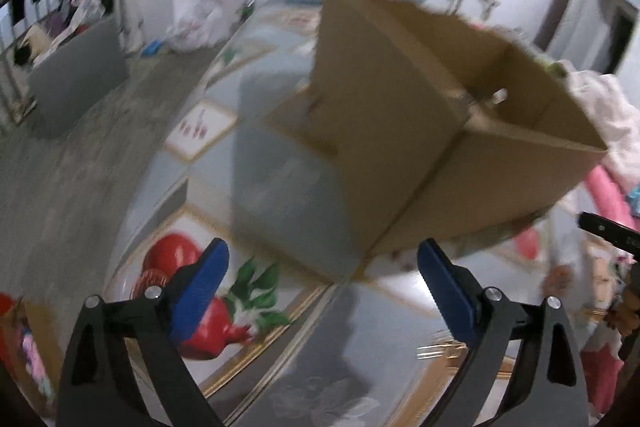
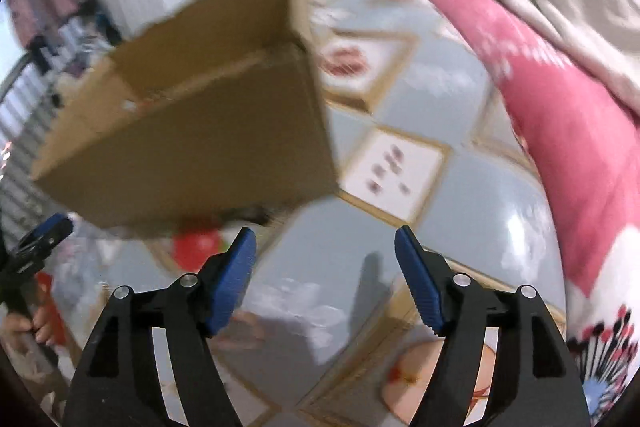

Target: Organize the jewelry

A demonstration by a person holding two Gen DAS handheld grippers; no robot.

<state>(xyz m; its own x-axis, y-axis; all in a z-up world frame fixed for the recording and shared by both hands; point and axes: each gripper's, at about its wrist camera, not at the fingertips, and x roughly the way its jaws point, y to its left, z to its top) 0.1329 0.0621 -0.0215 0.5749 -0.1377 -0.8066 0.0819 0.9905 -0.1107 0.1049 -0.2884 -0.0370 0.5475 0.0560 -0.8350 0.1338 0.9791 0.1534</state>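
A fruit-printed mat (image 1: 208, 311) covers the floor. An open, plain cardboard box (image 1: 432, 147) stands on it ahead of both grippers, carrying no legible writing; blur hides its contents. Left gripper (image 1: 322, 267) and right gripper (image 2: 325, 247) jaws stand apart, holding nothing.

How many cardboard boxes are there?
1. The open cardboard box stands on the patterned cloth, ahead of both tongs. Blur and the box walls may hide others.
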